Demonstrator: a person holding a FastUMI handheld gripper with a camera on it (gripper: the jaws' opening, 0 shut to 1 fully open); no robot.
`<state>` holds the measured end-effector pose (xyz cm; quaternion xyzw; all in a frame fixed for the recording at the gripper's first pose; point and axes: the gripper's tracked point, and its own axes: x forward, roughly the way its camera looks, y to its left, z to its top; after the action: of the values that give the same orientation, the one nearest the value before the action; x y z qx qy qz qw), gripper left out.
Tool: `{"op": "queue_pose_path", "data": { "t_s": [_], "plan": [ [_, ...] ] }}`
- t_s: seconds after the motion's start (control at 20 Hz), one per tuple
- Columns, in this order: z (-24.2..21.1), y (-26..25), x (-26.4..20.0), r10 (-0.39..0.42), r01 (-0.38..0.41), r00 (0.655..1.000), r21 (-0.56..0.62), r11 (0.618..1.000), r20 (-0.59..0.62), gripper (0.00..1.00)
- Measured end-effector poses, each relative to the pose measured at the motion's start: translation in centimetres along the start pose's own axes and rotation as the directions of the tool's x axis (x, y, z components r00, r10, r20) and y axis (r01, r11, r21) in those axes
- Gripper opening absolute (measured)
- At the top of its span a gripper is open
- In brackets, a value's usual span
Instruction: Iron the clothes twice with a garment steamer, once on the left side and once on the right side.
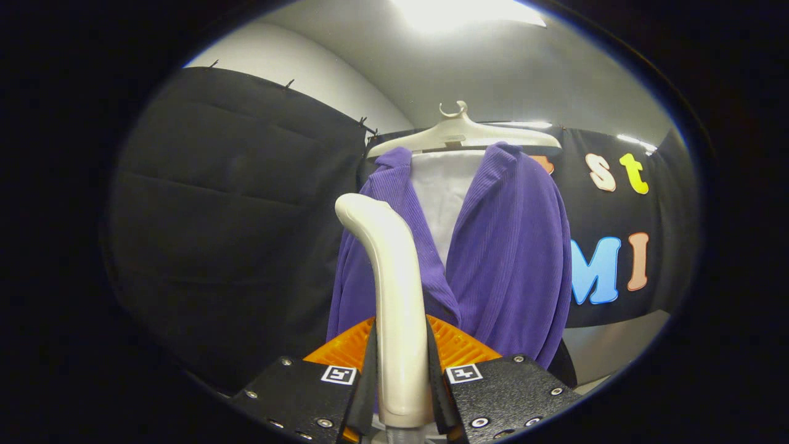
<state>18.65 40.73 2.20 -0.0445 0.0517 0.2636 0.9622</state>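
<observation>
The gripper [400,370] is clamped on the steamer [394,296]; both fingers press against the sides of its pale handle, which stands upright between them and rises ahead of them, curving over at the top toward the left.

The cardigan [505,259], purple and ribbed, hangs just beyond the steamer; whether the steamer's bent head touches the cloth cannot be told. The steamer stands in front of the cardigan's left front panel, and the right panel hangs free beside it, well to the right of the handle. The cardigan is open at the front; a white shirt [444,191] shows between its two lapels, above and just right of the steamer's head.

Both garments hang on a pale hanger [462,132], whose hook curls up above the cardigan's collar; the hanger's arms spread out over the cardigan's shoulders.

Black cloth [234,216] covers the booth wall behind the cardigan and to its left; above the hanger runs a pale ceiling [493,68] with a bright light [462,12] over it.
</observation>
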Motion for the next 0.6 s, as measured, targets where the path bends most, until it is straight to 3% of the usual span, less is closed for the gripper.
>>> {"op": "queue_pose_path", "data": {
  "t_s": [0.6],
  "plan": [
    [-11.0,1.1,-1.8,0.036,-0.029,0.980,0.035,0.999,-0.195,0.38]
  ]
}}
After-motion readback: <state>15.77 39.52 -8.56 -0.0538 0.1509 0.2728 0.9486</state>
